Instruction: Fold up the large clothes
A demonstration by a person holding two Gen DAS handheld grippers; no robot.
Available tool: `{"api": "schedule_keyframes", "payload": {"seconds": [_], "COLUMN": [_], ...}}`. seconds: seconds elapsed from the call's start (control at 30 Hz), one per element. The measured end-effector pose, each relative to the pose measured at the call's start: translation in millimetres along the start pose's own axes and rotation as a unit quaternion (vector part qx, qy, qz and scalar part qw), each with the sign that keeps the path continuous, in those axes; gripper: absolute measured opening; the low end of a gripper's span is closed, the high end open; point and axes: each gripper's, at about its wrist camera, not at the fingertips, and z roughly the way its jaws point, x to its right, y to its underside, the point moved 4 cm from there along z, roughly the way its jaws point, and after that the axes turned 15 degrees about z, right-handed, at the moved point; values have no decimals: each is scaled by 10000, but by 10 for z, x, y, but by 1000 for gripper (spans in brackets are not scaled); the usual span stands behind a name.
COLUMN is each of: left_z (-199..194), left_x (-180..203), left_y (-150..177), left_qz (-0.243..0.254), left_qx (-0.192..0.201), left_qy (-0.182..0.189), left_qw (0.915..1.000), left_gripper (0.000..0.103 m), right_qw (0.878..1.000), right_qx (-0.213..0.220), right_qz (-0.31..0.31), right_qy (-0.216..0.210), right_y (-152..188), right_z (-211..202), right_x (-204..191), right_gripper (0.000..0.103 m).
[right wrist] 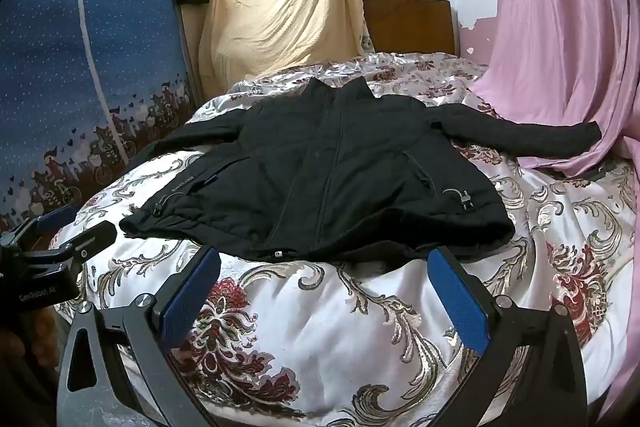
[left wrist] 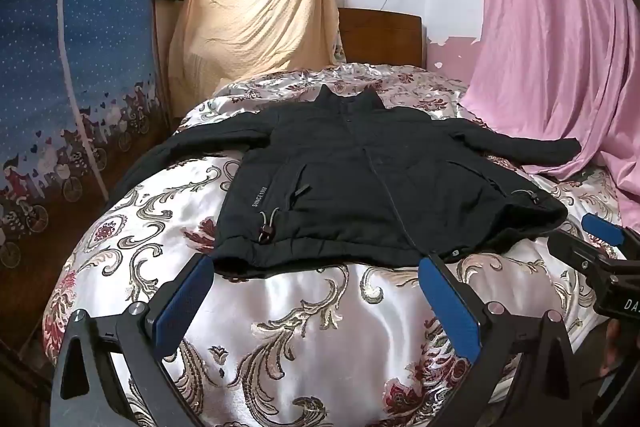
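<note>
We logged the left tongs [left wrist: 316,269] spread apart, hovering low before the black jacket [left wrist: 360,183] lying flat on the bed [left wrist: 320,327]; the right tongs [right wrist: 322,263] likewise apart. The jacket's left cuff was hidden over the bed edge.

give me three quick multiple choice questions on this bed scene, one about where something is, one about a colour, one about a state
1. Where does the black jacket lie?
A. spread on the patterned bedspread
B. hung on the wall
C. on the floor

2. What colour is the cloth draped at the right of the bed?
A. green
B. pink
C. grey

3. How do the jaws of the left gripper and the right gripper stand?
A. both shut on the jacket
B. one open, one shut
C. both open, holding nothing

Answers:
1 A, the jacket lies flat with sleeves spread out.
2 B, the draped cloth is plainly pink.
3 C, each wrist view shows blue pads wide apart, short of the hem.
</note>
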Motion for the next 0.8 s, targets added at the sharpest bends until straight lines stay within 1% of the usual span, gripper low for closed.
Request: {"api": "schedule_keyframes", "payload": {"seconds": [0.8], "left_z": [-3], "left_x": [0], "left_y": [0], "left_qz": [7], "left_qx": [19], "left_qy": [-11], "left_qw": [10000], "left_gripper": [103], "right_qw": [10000], "right_qx": [-30], "right_qz": [20], "right_qy": [-15], "right_y": [3], "right_z": [-5], "right_x": [10], "right_gripper": [102]}}
